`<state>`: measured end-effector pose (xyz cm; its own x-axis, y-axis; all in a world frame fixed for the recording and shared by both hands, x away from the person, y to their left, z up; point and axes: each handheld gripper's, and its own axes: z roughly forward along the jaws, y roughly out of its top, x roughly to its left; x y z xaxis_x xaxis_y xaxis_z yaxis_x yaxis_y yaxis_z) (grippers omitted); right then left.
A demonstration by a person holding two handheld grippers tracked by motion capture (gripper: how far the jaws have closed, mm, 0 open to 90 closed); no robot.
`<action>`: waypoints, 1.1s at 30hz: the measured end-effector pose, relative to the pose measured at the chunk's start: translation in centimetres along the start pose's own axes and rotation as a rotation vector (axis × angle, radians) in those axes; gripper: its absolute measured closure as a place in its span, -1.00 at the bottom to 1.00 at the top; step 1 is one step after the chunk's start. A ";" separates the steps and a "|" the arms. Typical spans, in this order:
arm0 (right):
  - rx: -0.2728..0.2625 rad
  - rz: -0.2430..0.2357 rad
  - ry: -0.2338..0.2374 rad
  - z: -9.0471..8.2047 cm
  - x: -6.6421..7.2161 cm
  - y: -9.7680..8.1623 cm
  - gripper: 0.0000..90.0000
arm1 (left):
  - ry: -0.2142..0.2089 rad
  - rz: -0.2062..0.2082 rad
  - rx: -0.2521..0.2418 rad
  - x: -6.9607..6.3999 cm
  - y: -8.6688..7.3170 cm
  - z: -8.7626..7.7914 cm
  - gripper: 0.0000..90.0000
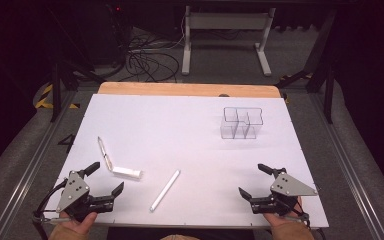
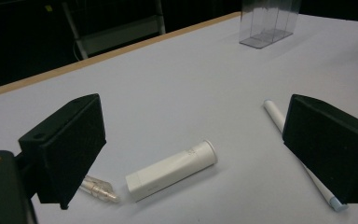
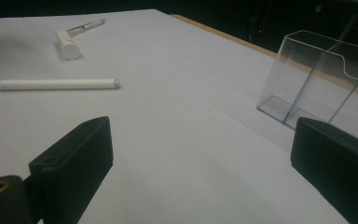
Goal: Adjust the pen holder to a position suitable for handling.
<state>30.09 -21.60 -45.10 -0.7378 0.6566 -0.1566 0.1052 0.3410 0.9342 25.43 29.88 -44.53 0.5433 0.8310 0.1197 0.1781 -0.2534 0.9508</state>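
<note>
- My left tongs (image 1: 104, 179) rest at the near edge of the table (image 1: 190, 115), jaws wide apart and empty; I judge I am about to pick something up.
- My right tongs (image 1: 254, 181) sit at the near right, also apart and empty.
- Just ahead of my left tongs lies a short white tube (image 2: 170, 171), on its side, flat-ended; my next move is to close in around it.
- Touching its far end is a clear pen (image 1: 103, 152).
- Between my tongs lies a thin white stick (image 1: 165, 190).
- Farther ahead of my right tongs stands a clear divided box (image 1: 241, 123).
</note>
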 end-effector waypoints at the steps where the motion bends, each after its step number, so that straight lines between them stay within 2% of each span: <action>1: -0.001 0.002 0.000 0.0 0.0 0.0 -0.86 | 0.000 -0.001 0.001 0.0 0.0 0.0 -0.85; 8: 0.008 0.012 0.002 -0.1 -0.1 0.2 -0.86 | 0.003 -0.001 0.000 0.0 0.0 0.0 -0.85; 15: 0.020 0.035 0.010 0.5 -0.9 0.9 -0.86 | 0.005 -0.002 0.002 0.0 0.0 0.0 -0.85; 33: 0.015 0.010 -0.012 1.7 -3.2 4.1 -0.86 | 0.003 -0.006 0.002 0.0 0.0 0.0 -0.85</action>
<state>33.98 -21.18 -41.34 -0.7290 0.6676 -0.1513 0.1226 0.3448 0.9306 25.45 29.84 -44.52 0.5401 0.8338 0.1146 0.1833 -0.2494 0.9509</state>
